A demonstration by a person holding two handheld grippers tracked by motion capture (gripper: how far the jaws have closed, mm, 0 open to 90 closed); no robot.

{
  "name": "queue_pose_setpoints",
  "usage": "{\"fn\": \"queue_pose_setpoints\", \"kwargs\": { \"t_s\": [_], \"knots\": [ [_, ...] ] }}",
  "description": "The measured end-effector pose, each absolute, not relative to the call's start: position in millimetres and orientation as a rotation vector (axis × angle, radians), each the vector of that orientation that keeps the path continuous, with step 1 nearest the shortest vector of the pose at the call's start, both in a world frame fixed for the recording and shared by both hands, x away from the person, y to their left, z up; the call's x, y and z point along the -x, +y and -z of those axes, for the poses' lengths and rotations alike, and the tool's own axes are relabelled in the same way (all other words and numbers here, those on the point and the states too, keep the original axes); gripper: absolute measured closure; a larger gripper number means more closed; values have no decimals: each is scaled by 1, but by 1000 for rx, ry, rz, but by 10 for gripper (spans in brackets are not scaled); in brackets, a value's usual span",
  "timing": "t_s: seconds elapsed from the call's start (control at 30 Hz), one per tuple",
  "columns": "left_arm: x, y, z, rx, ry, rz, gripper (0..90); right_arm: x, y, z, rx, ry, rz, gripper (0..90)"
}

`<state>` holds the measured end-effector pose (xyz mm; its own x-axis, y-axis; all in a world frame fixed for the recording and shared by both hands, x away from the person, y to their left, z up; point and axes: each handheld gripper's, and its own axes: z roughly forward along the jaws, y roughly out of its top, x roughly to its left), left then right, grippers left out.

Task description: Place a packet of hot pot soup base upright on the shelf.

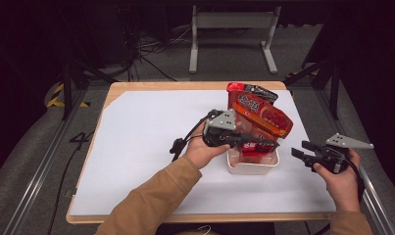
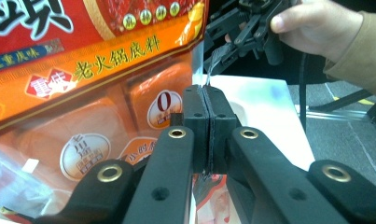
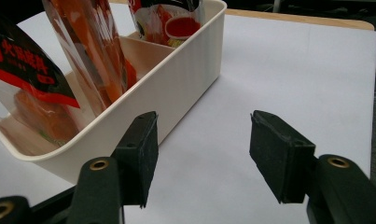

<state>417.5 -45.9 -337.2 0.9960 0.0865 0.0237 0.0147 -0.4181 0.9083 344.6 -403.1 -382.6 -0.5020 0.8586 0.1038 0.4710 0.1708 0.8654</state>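
A white tub point(image 1: 252, 168) sits on the white sheet covering the bench point(image 1: 151, 147), toward the person's right of the bench's middle. Red and orange food packets point(image 1: 261, 117) stand upright in the tub and lean away from the person, rising well above its rim. The left tool point(image 1: 263, 143) reaches over the tub from the left side; in the left gripper view its jaws are pressed together on the thin clear edge of the large orange packet point(image 2: 97, 93), which carries printed Chinese lettering. The right tool point(image 1: 299, 150) hovers just to the right of the tub, apart from it, with its jaws spread wide and nothing between them; the right gripper view shows the tub's outer wall point(image 3: 176, 88) just beside the left jaw and bare sheet under the gap.
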Motion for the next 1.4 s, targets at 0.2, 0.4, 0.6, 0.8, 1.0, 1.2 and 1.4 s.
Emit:
{"fn": "queue_pose_setpoints", "kwargs": {
  "t_s": [0.2,0.4,0.6,0.8,1.0,1.2,1.4],
  "knots": [
    [-417,-45,339,-2001,83,-81,891,-345,-403,383,-1256,2045,-1272,418],
    [-419,-41,342,-2024,108,-80,872,-345,-402,383,-1257,2046,-1271,416],
    [-421,-37,346,-2027,134,-64,842,-346,-401,383,-1256,2049,-1275,414],
    [-421,-32,344,-1990,179,-72,627,-349,-398,383,-1248,2059,-1275,409],
    [-417,-20,336,-1957,217,-78,493,-352,-395,382,-1234,2060,-1286,401],
    [-407,2,322,-1935,218,-120,415,-358,-392,381,-1225,2066,-1299,396],
    [-398,34,311,-1933,269,-163,377,-363,-386,381,-1215,2082,-1309,392]
  ]
}}
